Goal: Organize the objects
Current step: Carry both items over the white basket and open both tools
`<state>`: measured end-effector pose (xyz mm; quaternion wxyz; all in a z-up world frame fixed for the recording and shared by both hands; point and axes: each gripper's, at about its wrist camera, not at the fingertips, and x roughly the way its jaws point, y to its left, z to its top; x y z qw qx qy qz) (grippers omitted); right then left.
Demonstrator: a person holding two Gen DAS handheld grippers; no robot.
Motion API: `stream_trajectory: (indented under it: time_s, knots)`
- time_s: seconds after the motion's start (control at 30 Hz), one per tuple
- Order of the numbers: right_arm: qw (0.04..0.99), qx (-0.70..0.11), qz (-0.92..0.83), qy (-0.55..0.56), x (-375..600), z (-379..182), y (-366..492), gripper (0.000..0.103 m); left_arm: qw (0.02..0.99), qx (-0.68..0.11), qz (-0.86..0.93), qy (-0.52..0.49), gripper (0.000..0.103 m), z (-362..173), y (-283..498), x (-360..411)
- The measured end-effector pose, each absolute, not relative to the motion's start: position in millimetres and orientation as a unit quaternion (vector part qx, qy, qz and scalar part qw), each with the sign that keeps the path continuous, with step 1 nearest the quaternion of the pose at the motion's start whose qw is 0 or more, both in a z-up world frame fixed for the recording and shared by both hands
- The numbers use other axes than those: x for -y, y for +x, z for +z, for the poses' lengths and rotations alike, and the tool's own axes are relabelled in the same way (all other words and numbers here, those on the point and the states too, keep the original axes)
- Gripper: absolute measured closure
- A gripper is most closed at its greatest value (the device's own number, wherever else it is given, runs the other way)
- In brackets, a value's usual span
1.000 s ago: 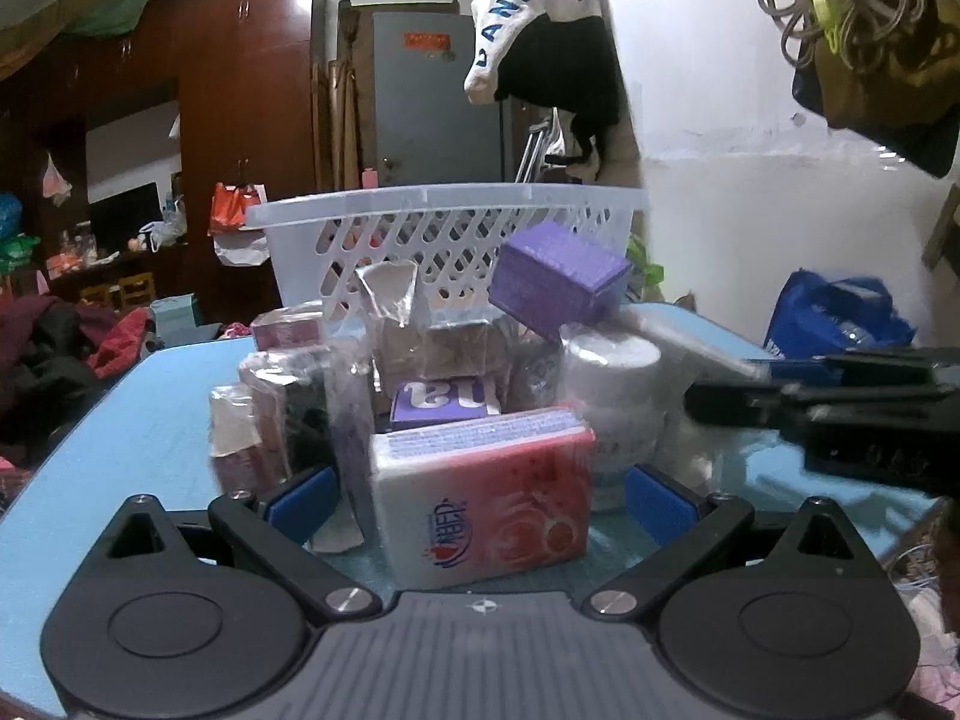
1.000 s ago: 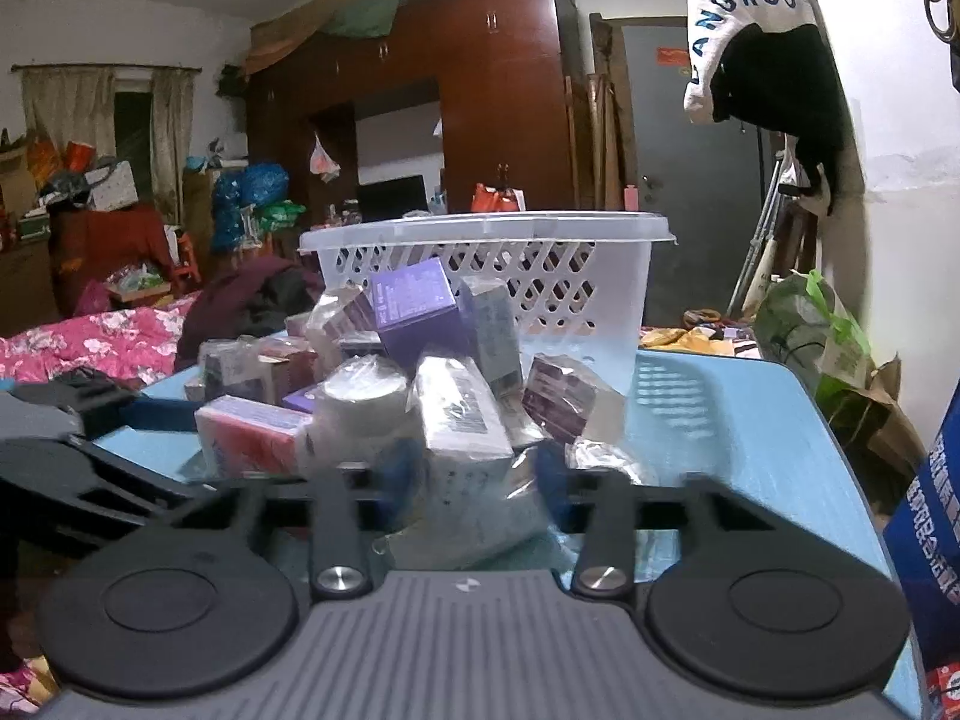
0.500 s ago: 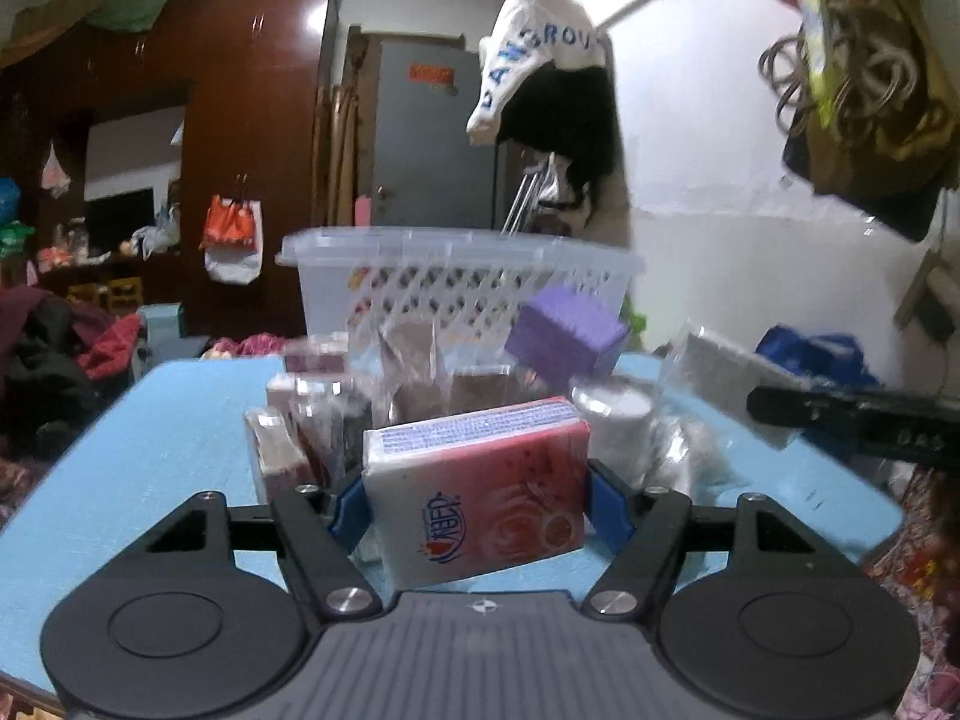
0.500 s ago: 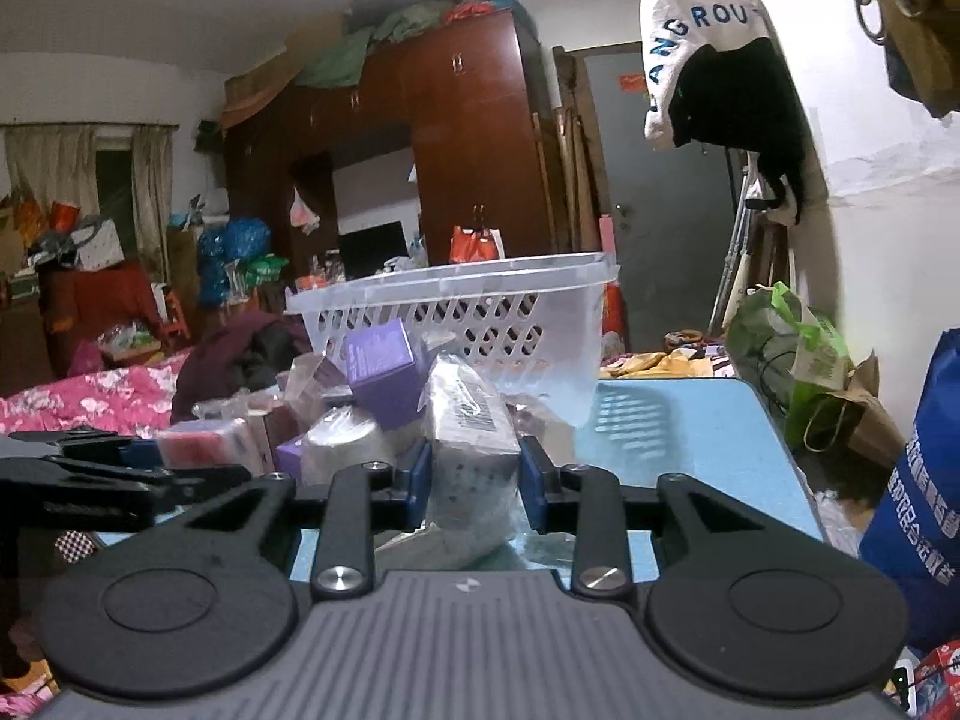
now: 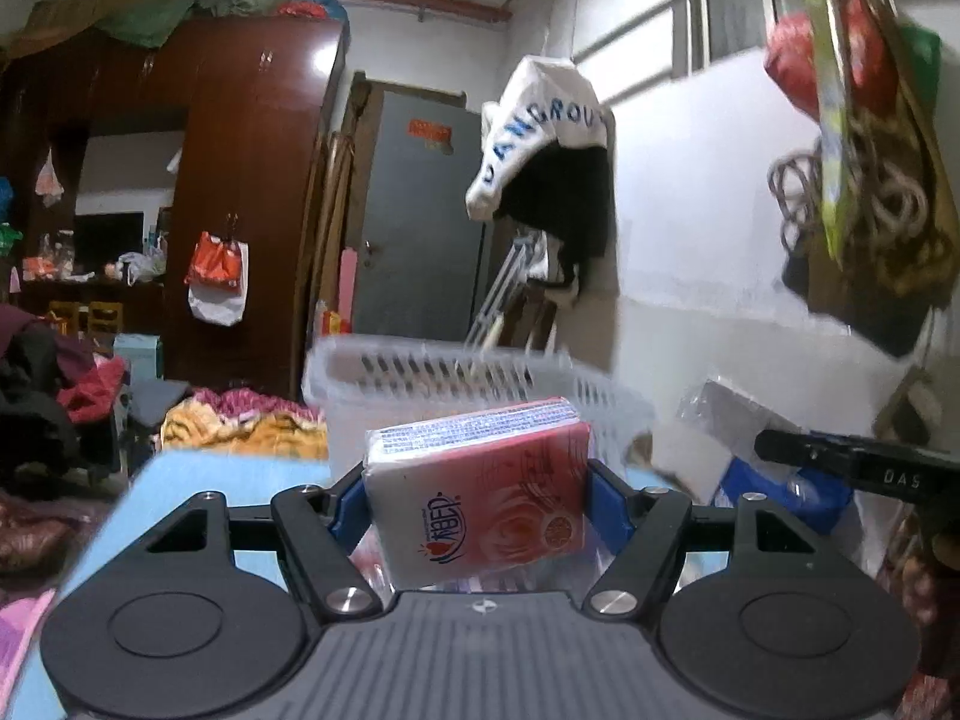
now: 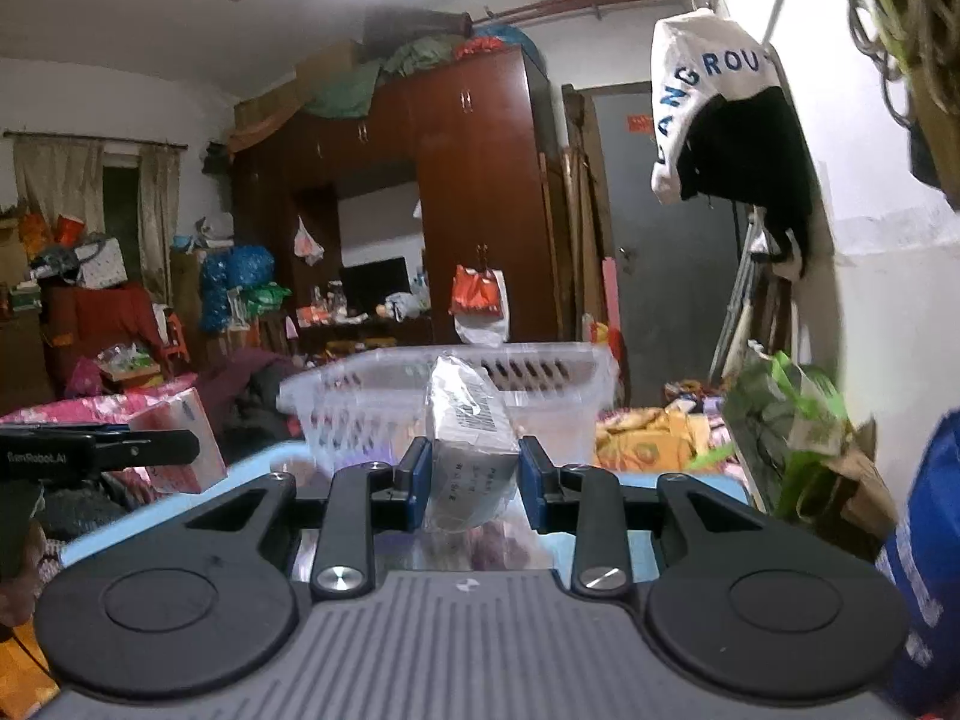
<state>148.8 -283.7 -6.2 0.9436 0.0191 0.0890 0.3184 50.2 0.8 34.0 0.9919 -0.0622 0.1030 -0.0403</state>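
My left gripper [image 5: 477, 501] is shut on a red-and-white tissue pack [image 5: 480, 480], held up level in front of the white perforated basket [image 5: 456, 369]. My right gripper [image 6: 474, 476] is shut on a clear-wrapped grey pack [image 6: 471, 438], upright between the blue pads, just before the same basket [image 6: 540, 372]. Both packs hang above the blue table [image 6: 690, 483]. In the left wrist view the wrapped pack [image 5: 729, 414] shows at the right. In the right wrist view the tissue pack [image 6: 180, 444] shows at the left.
Loose purple items [image 6: 486, 540] lie blurred on the table under the right gripper. Bags hang on the white wall [image 5: 720, 210] at the right. A green bag [image 6: 786, 420] and a blue bag [image 6: 924, 540] stand beyond the table's right edge. A wardrobe [image 6: 480, 180] is behind.
The left jaws closed on the tissue pack. Both grippers then rose with their packs, so the pile of items sank below view and the basket now sits lower in both pictures.
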Motion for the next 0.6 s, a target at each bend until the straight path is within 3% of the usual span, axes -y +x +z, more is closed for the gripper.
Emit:
stream_trajectory:
  time_s: [0.23,0.4,0.47,0.5,0.53,0.6]
  knots:
    - [0.936,-0.107,0.333,-0.023,230,38,229,0.069,0.988,-0.140,-0.035,-0.051,0.029,86,149,-13]
    - [0.932,-0.150,0.327,-0.041,205,33,269,0.069,0.981,-0.186,-0.032,-0.049,0.029,89,210,-17]
    - [0.929,-0.158,0.332,-0.044,203,27,272,0.068,0.981,-0.189,-0.030,-0.034,0.023,85,220,-14]
    - [0.929,-0.157,0.332,-0.047,202,24,270,0.063,0.982,-0.187,-0.022,-0.026,0.017,83,225,-12]
    - [0.929,-0.156,0.332,-0.050,203,23,268,0.056,0.981,-0.190,-0.015,-0.023,0.000,79,229,-12]
    - [0.935,-0.140,0.324,-0.044,209,19,260,0.011,0.981,-0.189,-0.026,-0.030,0.000,74,227,-17]
